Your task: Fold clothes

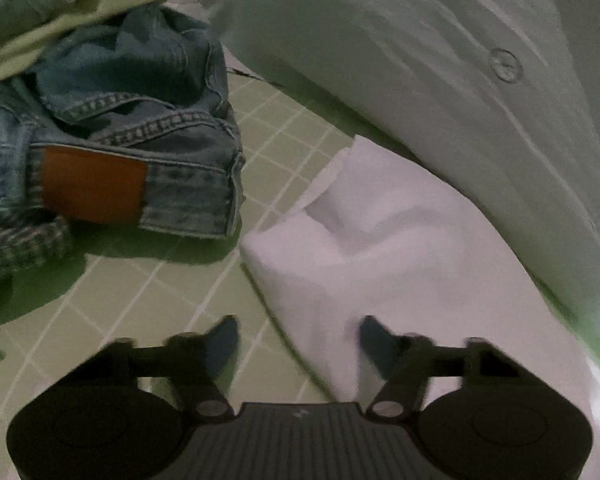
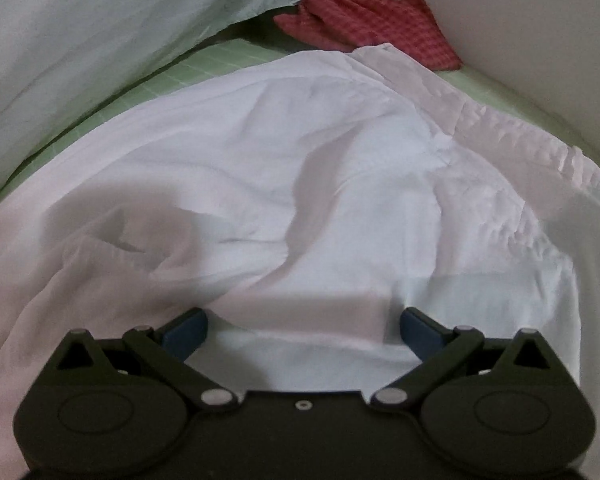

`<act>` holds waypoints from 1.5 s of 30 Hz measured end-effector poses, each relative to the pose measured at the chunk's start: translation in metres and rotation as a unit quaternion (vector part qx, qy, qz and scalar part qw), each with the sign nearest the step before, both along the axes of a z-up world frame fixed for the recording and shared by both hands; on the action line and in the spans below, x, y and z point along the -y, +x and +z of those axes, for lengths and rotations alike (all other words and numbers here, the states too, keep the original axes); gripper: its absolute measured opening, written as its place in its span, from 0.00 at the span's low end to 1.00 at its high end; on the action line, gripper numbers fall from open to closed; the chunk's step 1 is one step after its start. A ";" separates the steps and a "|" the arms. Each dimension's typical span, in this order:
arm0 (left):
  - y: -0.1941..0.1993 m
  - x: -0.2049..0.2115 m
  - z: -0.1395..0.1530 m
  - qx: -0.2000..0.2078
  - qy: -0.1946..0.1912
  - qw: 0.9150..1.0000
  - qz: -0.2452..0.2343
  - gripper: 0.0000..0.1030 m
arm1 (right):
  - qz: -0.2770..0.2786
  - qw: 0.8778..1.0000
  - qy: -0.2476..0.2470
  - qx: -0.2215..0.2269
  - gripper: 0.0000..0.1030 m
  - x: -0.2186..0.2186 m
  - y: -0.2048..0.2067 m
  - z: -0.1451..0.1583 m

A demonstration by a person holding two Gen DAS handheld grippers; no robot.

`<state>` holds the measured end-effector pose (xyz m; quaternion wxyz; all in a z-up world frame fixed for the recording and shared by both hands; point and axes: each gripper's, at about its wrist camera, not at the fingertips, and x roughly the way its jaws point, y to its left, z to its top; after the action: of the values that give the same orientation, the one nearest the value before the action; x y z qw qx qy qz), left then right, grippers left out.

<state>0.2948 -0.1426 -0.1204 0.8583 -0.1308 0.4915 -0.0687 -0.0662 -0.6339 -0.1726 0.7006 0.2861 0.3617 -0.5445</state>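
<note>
Left black two-finger gripper [image 1: 298,344] half-open over the white cloth's [image 1: 400,248] edge, nothing pinched; right gripper [image 2: 303,332] wide open above the same rumpled cloth.

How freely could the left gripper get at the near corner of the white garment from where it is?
Probably yes. The left gripper is open just short of the white garment, whose edge lies between the fingertips on the green mat. Nothing lies between; the jeans sit off to the side.
</note>
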 end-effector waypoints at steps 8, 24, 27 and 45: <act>0.012 0.037 0.024 0.085 0.048 0.995 -0.037 0.02 | -0.004 1.000 0.002 -0.003 1.00 -0.002 0.000 0.002; -0.064 0.177 0.010 0.080 0.065 0.954 -0.282 0.24 | 0.008 1.000 -0.006 0.000 1.00 -0.006 -0.003 0.001; -0.069 0.158 0.029 0.094 0.037 0.955 -0.278 0.39 | 0.005 1.000 -0.015 0.002 1.00 -0.008 -0.003 0.000; -0.010 0.146 0.023 0.096 0.027 0.946 -0.307 0.47 | -0.006 1.000 -0.031 0.004 1.00 -0.013 0.000 -0.001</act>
<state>0.2852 -0.2889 -0.0976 0.8420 0.0568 0.4245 -0.3281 -0.0662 -0.6210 -0.1734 0.7074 0.2692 0.3400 -0.5582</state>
